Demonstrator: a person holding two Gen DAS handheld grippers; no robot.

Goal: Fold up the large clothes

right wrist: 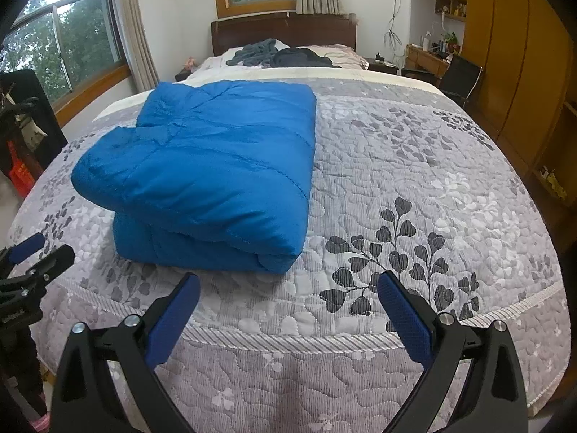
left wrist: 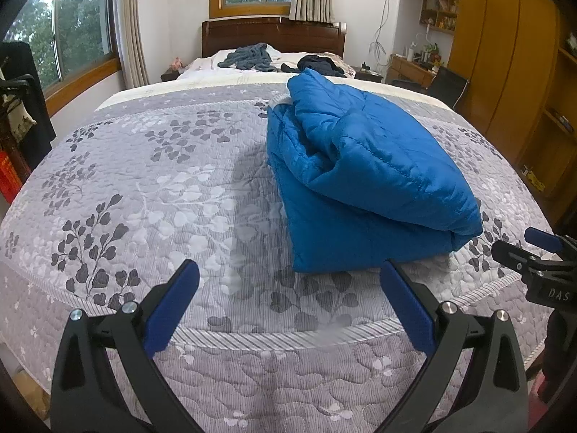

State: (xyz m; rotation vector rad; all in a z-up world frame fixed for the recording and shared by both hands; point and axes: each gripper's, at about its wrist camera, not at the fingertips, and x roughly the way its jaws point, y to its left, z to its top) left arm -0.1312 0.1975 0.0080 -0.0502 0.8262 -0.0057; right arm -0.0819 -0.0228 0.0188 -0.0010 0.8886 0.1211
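A blue quilted jacket (left wrist: 364, 176) lies folded into a thick bundle on the grey leaf-patterned bedspread (left wrist: 151, 187). The right wrist view shows the same jacket (right wrist: 216, 166) left of centre on the bedspread (right wrist: 414, 187). My left gripper (left wrist: 288, 288) is open, hovering over the bed's front edge just short of the bundle's near left corner, with nothing between its blue pads. Open too, my right gripper (right wrist: 288, 296) hangs over the front edge close to the bundle's near right corner and holds nothing. Each view catches the other gripper at its side: right gripper (left wrist: 533, 256), left gripper (right wrist: 32, 259).
Dark clothes (left wrist: 252, 57) lie piled near the wooden headboard (left wrist: 274, 34) at the far end. Windows with curtains (left wrist: 133, 25) line the left wall. A wooden wardrobe (left wrist: 505, 54), a desk and a black chair (left wrist: 447, 84) stand to the right. A red crate (right wrist: 20, 175) sits at left.
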